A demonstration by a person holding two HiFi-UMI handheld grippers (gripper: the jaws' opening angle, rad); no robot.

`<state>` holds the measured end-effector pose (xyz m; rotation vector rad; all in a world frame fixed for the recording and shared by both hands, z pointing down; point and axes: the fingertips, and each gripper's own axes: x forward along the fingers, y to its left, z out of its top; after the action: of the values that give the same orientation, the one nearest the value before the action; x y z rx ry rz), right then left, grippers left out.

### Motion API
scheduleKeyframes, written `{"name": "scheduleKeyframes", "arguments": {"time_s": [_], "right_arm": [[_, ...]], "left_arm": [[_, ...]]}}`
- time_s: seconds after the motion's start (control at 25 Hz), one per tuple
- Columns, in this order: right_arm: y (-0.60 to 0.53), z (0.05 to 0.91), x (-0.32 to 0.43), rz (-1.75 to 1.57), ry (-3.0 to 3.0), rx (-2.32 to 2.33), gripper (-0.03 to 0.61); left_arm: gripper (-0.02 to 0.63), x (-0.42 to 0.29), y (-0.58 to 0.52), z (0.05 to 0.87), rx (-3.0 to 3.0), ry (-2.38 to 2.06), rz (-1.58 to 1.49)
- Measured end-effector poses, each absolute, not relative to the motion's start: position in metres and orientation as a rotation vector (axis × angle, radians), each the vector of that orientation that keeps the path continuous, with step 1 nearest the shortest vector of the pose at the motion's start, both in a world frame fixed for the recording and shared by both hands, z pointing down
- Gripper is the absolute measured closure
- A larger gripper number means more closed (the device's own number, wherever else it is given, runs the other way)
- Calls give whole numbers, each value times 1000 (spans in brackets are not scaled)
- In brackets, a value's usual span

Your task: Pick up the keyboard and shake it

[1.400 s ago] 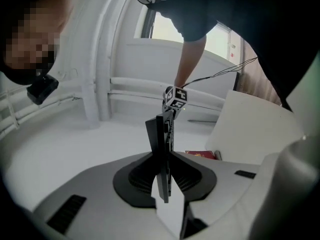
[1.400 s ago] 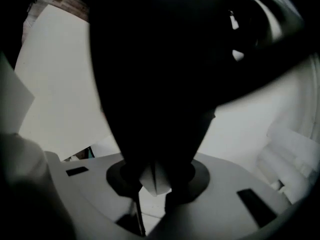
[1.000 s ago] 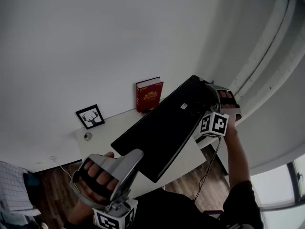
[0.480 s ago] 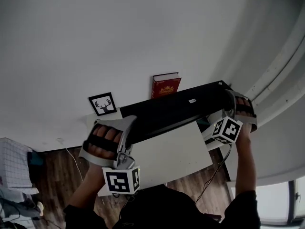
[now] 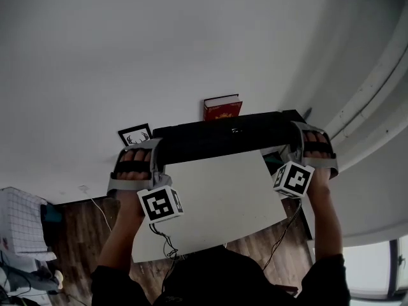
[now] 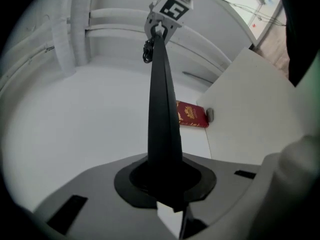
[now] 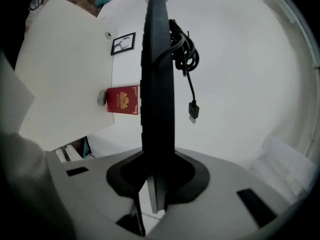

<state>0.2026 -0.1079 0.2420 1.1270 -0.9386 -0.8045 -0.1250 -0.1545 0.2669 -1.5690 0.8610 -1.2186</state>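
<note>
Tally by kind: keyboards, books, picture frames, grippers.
Keyboard: 1
Book: 1
Frame: 1
Grippers: 2, left gripper and right gripper, each shut on one end of the keyboard
Total: 5

I find no legible text: red book (image 7: 122, 100), gold emblem, lettering too small; keyboard (image 5: 223, 139), pale sticker, unreadable; my left marker cube (image 5: 160, 204) and right marker cube (image 5: 293, 179), black-and-white square patterns only.

Base of red book (image 5: 222, 108) hidden behind keyboard (image 5: 223, 140)
</note>
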Motion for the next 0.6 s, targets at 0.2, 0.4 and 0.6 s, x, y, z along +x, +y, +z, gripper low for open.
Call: {"name": "scheduleKeyframes", "arguments": {"time_s": [0.2, 0.4, 0.6], "right_arm": [[-106, 240, 177, -838, -952, 1100, 489], [-98, 221, 135, -885, -949, 1083, 489], [-102, 203, 106, -943, -926, 1098, 485]], "left_arm": [[541, -141, -189, 281, -1497, 942, -1336], [524, -158, -218, 281, -1344, 1018, -1462], [449, -163, -226, 248, -1160, 1103, -1446]]}}
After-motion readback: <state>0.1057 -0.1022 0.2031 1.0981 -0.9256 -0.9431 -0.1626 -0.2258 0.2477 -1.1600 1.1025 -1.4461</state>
